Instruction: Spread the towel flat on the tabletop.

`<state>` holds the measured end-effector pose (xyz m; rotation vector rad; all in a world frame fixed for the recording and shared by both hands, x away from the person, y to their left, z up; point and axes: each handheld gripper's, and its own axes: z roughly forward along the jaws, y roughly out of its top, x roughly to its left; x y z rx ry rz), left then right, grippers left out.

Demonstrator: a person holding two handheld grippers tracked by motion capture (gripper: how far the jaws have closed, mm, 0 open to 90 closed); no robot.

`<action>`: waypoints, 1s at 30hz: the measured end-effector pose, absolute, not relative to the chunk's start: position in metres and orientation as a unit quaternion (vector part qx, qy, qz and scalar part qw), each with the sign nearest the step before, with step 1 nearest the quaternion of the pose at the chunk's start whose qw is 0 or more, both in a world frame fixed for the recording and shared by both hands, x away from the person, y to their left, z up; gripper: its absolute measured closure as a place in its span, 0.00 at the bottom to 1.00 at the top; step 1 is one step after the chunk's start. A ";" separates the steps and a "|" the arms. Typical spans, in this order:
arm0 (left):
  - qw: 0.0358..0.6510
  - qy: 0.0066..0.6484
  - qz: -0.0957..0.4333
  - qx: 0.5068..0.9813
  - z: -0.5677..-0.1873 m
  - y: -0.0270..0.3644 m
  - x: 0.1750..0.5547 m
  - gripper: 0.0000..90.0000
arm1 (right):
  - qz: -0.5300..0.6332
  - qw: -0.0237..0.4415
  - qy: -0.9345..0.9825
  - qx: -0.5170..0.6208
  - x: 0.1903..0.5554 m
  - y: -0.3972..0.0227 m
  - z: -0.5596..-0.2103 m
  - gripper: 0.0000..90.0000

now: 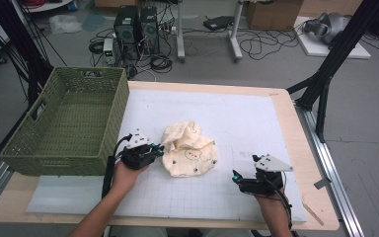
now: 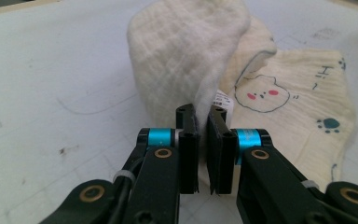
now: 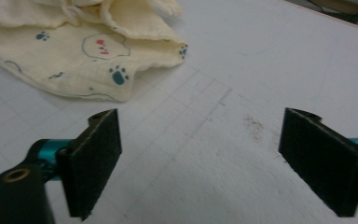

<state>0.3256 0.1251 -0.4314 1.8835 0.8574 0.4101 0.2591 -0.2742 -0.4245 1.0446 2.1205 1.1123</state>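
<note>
The cloth (image 1: 187, 150) lies crumpled near the middle of the desk (image 1: 286, 106), a little toward its near edge and left of centre, on the white mat (image 1: 237, 118). It is a rumpled heap with no clear long axis; one fold stands up at its left side, and the flatter part spreads toward the right. The cream fabric is printed with a round face with red cheeks, blue paw prints and a few small marks that cannot be read; a small white tag sits behind the fold, its print too small to make out.

The left gripper (image 2: 204, 122) has its jaws pressed together on the raised fold's edge. The right gripper (image 3: 200, 154) rests near the desk's near right corner, jaws wide apart with bare mat between them, well clear of the cloth. A green basket (image 1: 64, 123) sits on the desk's left edge.
</note>
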 end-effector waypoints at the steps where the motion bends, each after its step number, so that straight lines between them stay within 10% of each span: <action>1: 0.495 0.354 0.167 0.776 -0.432 0.129 0.324 0.93 | 0.411 0.261 0.786 0.382 0.261 -0.271 -0.425 0.17; 17: 0.502 0.374 0.156 0.764 -0.439 0.150 0.323 0.93 | 0.390 0.183 0.843 0.322 0.315 -0.182 -0.448 0.51; 24: 0.505 0.374 0.149 0.763 -0.440 0.152 0.323 0.93 | 0.384 0.128 0.845 0.350 0.312 -0.188 -0.446 0.91; 30: 0.492 0.374 0.131 0.775 -0.448 0.152 0.323 0.93 | 0.366 0.143 0.862 0.320 0.285 -0.205 -0.443 0.98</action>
